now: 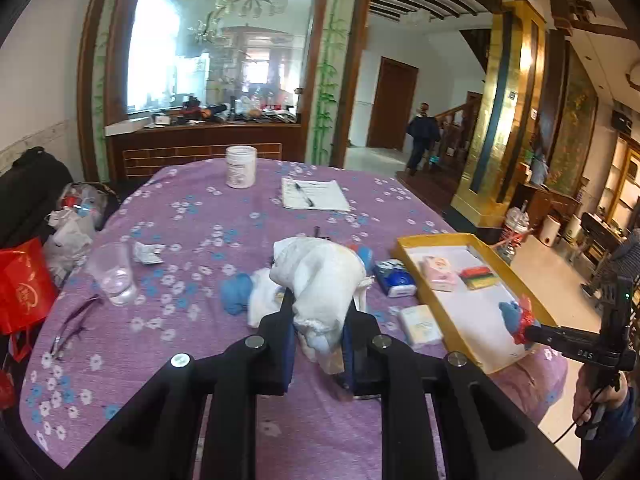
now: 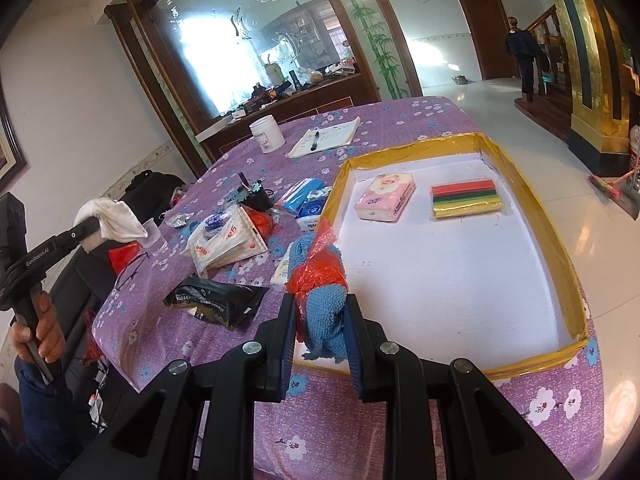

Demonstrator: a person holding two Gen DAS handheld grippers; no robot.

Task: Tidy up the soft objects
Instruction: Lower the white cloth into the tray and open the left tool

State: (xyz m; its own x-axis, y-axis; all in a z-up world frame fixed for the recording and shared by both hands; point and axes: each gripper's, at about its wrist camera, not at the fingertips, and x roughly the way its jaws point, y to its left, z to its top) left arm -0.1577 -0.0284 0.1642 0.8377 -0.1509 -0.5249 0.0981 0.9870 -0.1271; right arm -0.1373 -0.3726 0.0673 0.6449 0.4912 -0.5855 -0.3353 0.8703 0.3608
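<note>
My left gripper [image 1: 318, 312] is shut on a white crumpled cloth [image 1: 320, 276] and holds it above the purple tablecloth; it also shows in the right wrist view [image 2: 110, 220]. My right gripper [image 2: 322, 316] is shut on a blue knitted cloth wrapped in red plastic [image 2: 320, 280], held over the near left corner of the yellow-rimmed tray [image 2: 560, 264]. In the left wrist view that bundle [image 1: 516, 318] hangs over the tray [image 1: 436, 240]. A pink tissue pack [image 2: 386, 198] and a striped sponge stack [image 2: 466, 198] lie in the tray.
On the table: a blue cloth [image 1: 236, 292], a white tissue pack [image 1: 420, 326], a blue pack [image 1: 394, 278], a plastic cup [image 1: 112, 272], glasses [image 1: 74, 326], a white jar [image 1: 241, 166], a notepad with pen [image 1: 314, 194], a black pouch [image 2: 216, 298], a white bag [image 2: 226, 240].
</note>
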